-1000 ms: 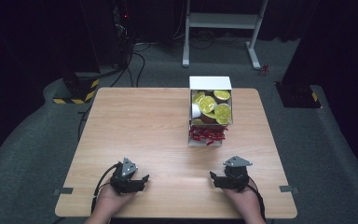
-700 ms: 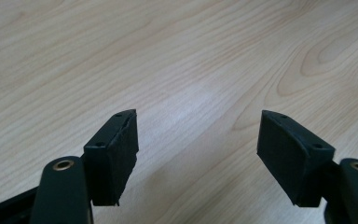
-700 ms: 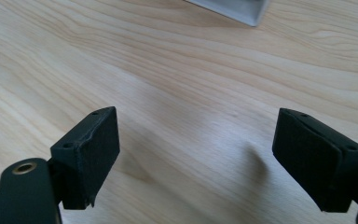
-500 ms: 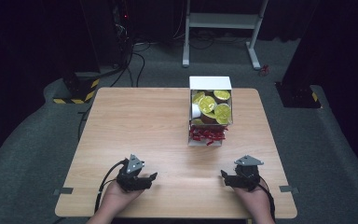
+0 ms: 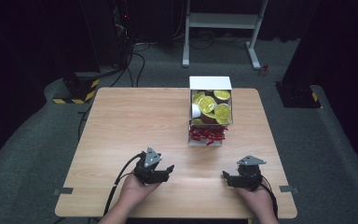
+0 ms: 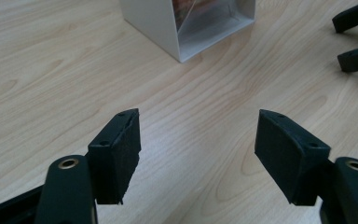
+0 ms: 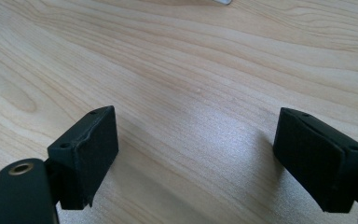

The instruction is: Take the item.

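A white box (image 5: 210, 84) stands right of the table's middle. Its rear part holds several gold-lidded capsules (image 5: 212, 105) and its near part small red pieces (image 5: 207, 135). My left gripper (image 5: 167, 173) rests low at the near edge, left of centre, open, jaws aimed right with nothing between them. My right gripper (image 5: 226, 179) sits near the front right, open and empty, jaws aimed left. In the left gripper view the left gripper (image 6: 198, 140) faces the box (image 6: 158, 21) and the other gripper's fingers (image 6: 356, 56). The right gripper (image 7: 196, 144) looks over bare wood.
The wooden table (image 5: 130, 121) is bare on its left half. Behind it on the dark floor stand a white metal frame (image 5: 223, 21), black cables (image 5: 135, 56) and a yellow-black striped base (image 5: 77, 91). A cable (image 5: 121, 179) trails from my left gripper.
Both hands have shifted a little to the right along the near edge. Both grippers stay open and empty.
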A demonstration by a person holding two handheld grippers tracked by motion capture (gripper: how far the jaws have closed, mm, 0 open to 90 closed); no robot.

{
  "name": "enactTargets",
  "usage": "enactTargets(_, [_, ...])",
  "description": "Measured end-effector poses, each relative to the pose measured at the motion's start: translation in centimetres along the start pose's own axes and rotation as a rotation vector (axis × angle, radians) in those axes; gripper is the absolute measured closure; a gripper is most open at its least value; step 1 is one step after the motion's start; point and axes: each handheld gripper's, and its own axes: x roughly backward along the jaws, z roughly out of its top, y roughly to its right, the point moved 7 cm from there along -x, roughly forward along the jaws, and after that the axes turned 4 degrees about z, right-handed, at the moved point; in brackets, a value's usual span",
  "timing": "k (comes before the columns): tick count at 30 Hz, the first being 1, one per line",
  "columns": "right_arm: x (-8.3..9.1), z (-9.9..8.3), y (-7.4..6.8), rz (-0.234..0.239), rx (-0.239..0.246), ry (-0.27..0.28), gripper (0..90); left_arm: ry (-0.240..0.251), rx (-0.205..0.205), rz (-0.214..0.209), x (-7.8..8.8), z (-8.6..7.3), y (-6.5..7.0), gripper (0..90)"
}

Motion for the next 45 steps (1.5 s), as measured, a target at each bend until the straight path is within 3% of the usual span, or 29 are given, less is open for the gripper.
enactTargets(11, [0.2, -0.3, 0.0, -0.012, -0.007, 0.016, 13.8, 0.043, 0.036, -0.038, -0.2, 2.5, -0.4, 33.2])
enactTargets(16, [0.2, -0.3, 0.0, -0.012, -0.008, 0.017, 13.9, 0.065, 0.031, -0.051, -0.8, 3.8, -0.5, 34.3])
enactTargets(28, [0.2, -0.3, 0.1, -0.017, -0.007, 0.019, 14.0, 0.103, 0.063, -0.059, -2.1, 5.2, -0.6, 35.5])
enactTargets(45, [0.2, -0.3, 0.1, -0.023, -0.016, 0.019, 14.2, 0.149, 0.046, -0.069, -3.9, 7.6, -0.2, 44.4])
